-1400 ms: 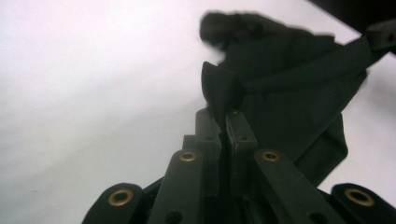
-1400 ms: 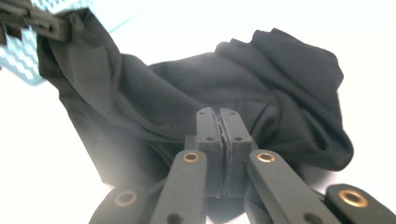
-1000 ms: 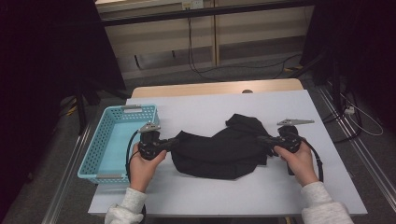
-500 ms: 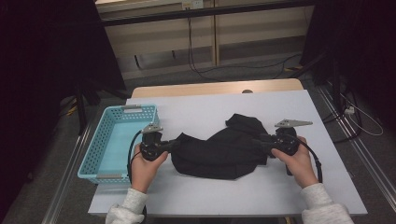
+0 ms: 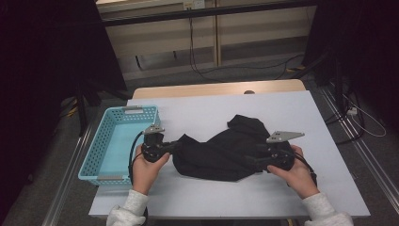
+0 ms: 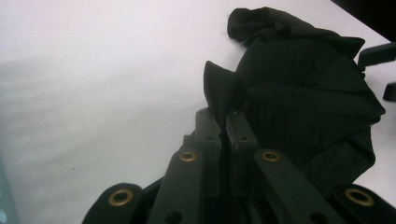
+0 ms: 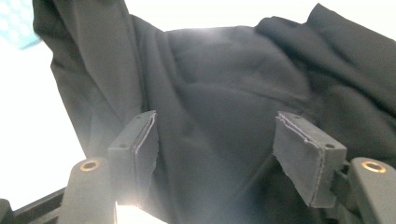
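1. White rectangular tabletop [image 5: 202,113], matte, set over a pale wooden desk [image 5: 216,88]. It bears every item below.

2. Crumpled black cloth garment [image 5: 226,150], lying in a loose heap at the middle of the tabletop, between the two hands, with one lobe pushed toward the far side. Judged soft, light and limp: it will sag and drape from wherever it is gripped, and will not slide readily out of rubber pads. Folds stack unevenly, so a pinch may catch several layers. Best hold: an outer edge or corner at each end, clear of the thick middle.

3. Light-blue perforated plastic basket [image 5: 113,141], rectangular, at the left edge of the tabletop, just beside the left hand; nothing seen in it.

4. Right gripper [image 7: 229,158], black, two-jawed, at the garment's right end. Jaws have just been opening and stand wide apart; cloth lies between and beyond them, but the pads [image 7: 303,156] do not press on it. Released.

5. Left gripper [image 6: 224,128], black, two-jawed, at the garment's left end. Jaws clenched on a fold at the cloth's left corner.
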Action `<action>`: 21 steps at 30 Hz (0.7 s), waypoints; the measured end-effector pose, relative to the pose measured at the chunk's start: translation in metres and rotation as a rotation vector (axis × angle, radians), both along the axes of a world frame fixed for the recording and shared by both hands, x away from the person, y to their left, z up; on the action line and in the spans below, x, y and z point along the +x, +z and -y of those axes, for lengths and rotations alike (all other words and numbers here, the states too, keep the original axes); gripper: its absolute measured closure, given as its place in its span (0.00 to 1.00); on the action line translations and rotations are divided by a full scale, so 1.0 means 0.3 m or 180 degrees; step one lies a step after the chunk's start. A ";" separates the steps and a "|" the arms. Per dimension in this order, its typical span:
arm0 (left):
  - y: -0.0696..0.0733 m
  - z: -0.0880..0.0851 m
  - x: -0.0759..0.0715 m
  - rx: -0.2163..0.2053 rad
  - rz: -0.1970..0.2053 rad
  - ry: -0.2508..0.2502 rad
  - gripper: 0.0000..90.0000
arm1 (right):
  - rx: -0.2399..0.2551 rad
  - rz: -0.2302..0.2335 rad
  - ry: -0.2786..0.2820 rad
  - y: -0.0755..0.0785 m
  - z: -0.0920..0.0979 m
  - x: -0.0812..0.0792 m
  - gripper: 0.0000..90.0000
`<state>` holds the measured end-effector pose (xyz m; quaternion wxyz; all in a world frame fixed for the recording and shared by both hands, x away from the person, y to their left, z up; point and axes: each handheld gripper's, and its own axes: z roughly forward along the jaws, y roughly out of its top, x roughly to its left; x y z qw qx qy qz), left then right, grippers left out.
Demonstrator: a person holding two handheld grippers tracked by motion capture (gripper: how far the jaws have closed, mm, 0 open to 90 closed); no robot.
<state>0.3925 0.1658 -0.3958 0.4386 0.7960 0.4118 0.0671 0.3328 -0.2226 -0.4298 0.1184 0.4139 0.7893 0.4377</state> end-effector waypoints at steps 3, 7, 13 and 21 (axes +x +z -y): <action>0.000 -0.003 0.001 0.0003 -0.0017 -0.0009 0.95 | -0.0062 0.0019 0.0109 -0.005 -0.019 -0.019 0.41; 0.002 -0.006 0.001 -0.0016 -0.0020 0.0005 0.95 | -0.0085 0.0062 0.0209 -0.001 -0.011 -0.047 0.51; 0.006 -0.006 0.005 -0.0023 -0.0023 0.0026 0.95 | -0.0164 -0.0072 0.0243 -0.033 0.007 -0.060 0.54; 0.008 -0.007 0.011 -0.0057 -0.0040 0.0040 0.95 | -0.0363 -0.0092 0.0307 -0.080 -0.003 -0.045 0.41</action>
